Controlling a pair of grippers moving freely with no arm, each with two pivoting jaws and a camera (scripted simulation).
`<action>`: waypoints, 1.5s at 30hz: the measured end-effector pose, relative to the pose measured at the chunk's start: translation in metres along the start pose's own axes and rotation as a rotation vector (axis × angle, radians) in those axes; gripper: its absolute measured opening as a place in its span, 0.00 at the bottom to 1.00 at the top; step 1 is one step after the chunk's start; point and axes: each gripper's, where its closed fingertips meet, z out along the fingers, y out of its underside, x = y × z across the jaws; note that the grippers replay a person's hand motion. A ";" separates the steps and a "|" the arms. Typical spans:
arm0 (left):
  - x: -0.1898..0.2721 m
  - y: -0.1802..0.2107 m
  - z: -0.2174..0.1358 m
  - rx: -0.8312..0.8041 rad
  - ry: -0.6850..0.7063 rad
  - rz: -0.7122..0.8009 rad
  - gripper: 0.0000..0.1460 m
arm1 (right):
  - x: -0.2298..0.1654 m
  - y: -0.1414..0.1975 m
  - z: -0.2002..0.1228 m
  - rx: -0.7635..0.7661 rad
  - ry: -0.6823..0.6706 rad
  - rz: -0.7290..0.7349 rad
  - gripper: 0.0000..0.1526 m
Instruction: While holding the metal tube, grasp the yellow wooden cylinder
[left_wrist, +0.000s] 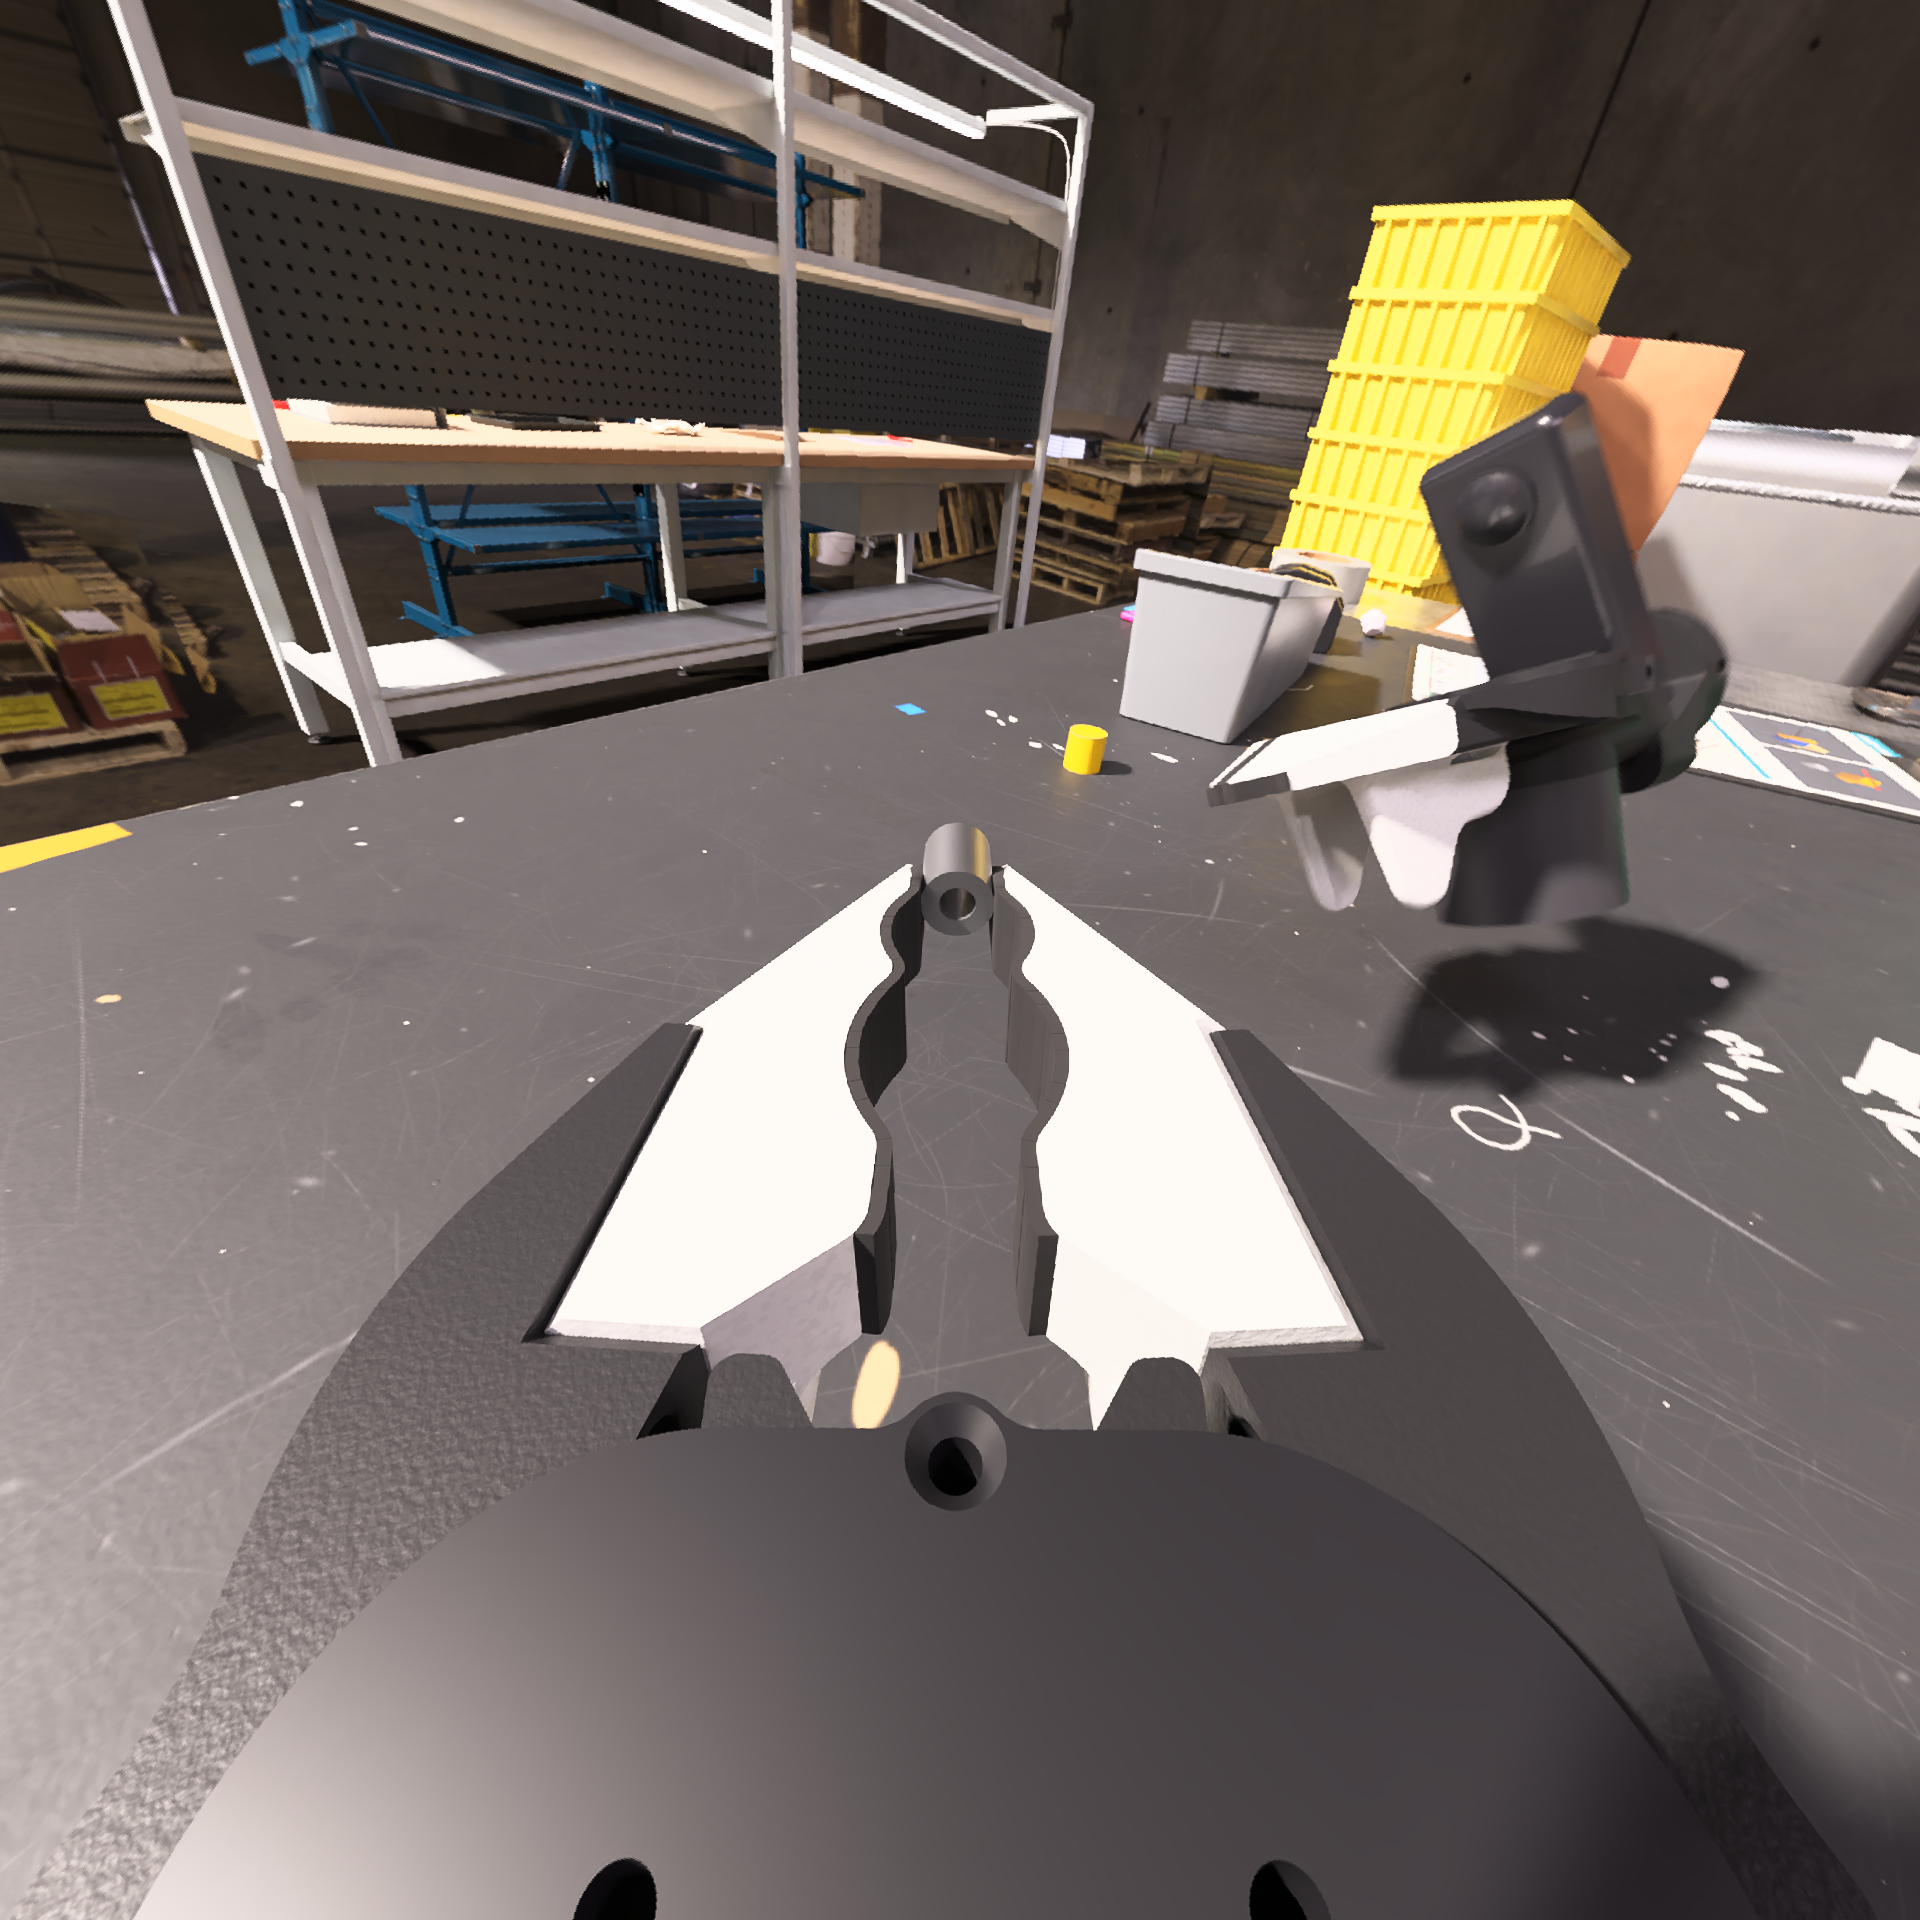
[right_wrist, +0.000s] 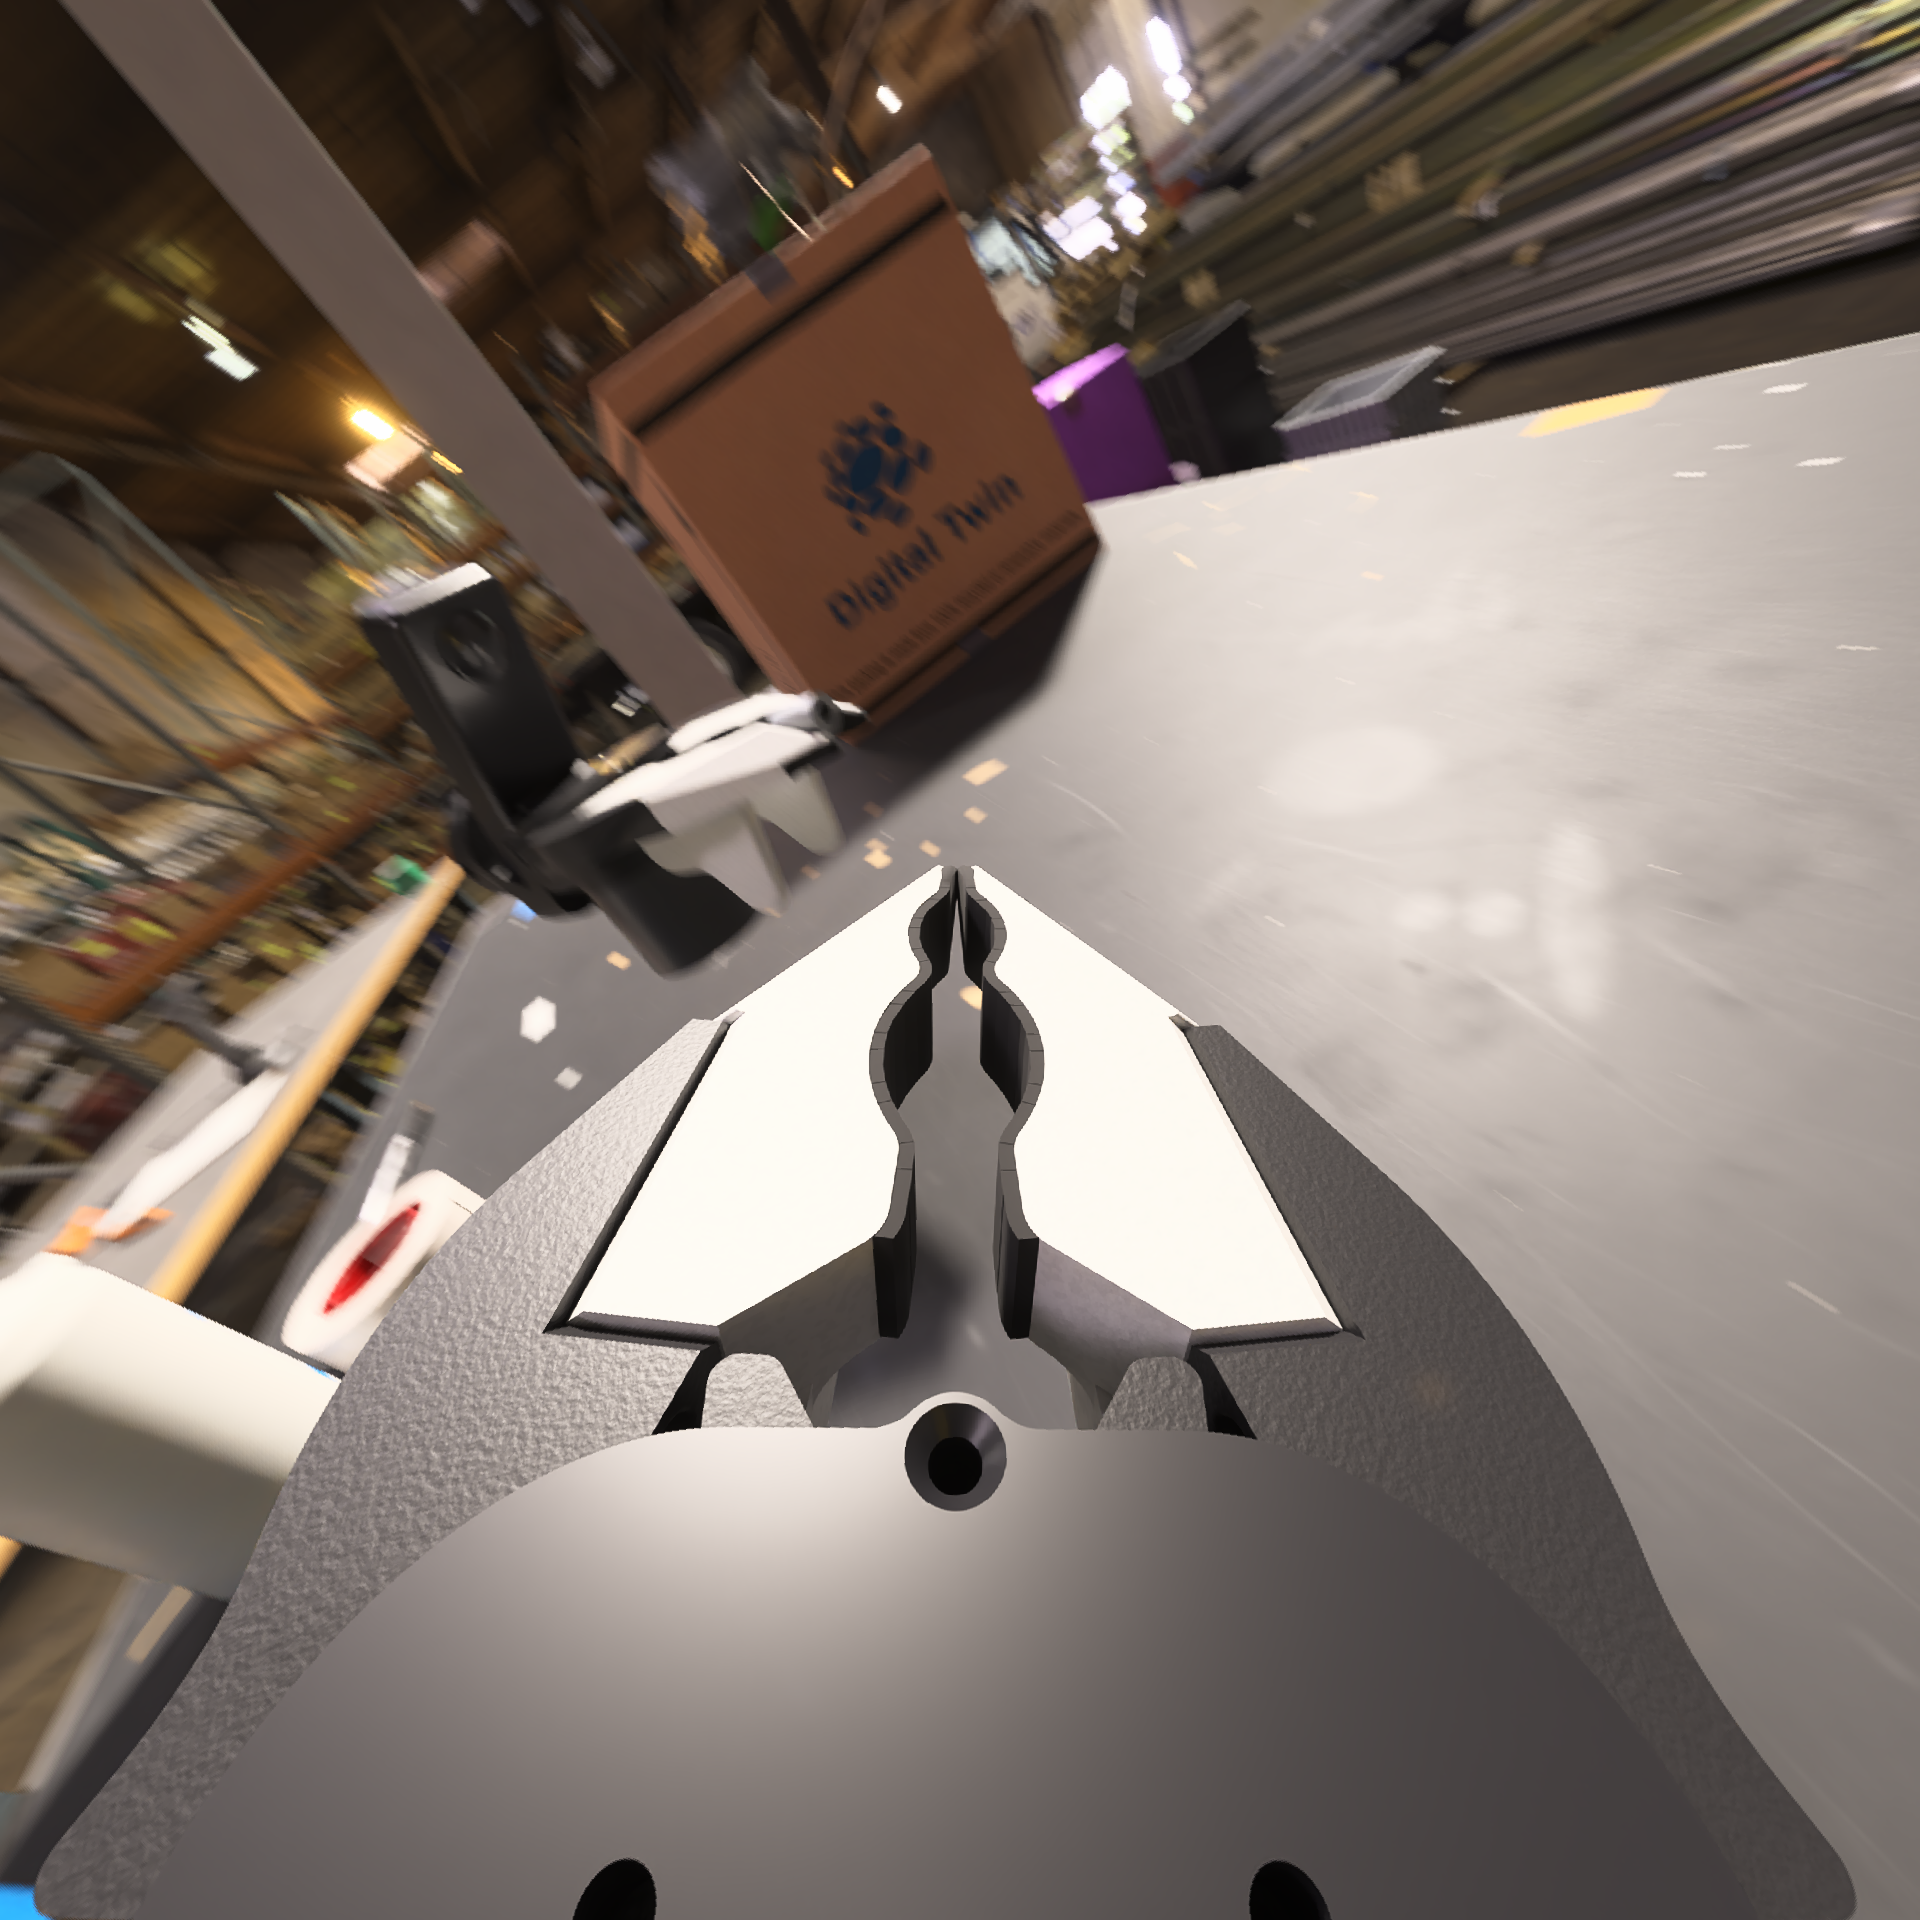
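left wrist view shows the left gripper with its two white fingers pinched on one short metal tube, held at the very tips, its open bore facing the camera. one yellow wooden cylinder stands upright on the dark scuffed table, beyond the tube and well apart from both grippers. the right gripper hovers at the right above its shadow, near one grey bin and one stack of yellow crates. right wrist view shows the right gripper with tips drawn together on nothing, and one brown cardboard box beyond.
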 end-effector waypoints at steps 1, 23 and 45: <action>0.001 0.001 0.001 -0.006 0.006 0.001 0.08 | 0.008 0.003 -0.013 -0.033 0.056 -0.039 0.00; 0.011 0.016 0.008 -0.089 0.037 0.059 0.08 | 0.137 0.007 -0.211 -0.450 0.661 -0.449 0.09; 0.012 0.017 0.007 -0.090 0.027 0.077 0.08 | 0.253 -0.029 -0.177 -0.448 1.100 -0.216 0.35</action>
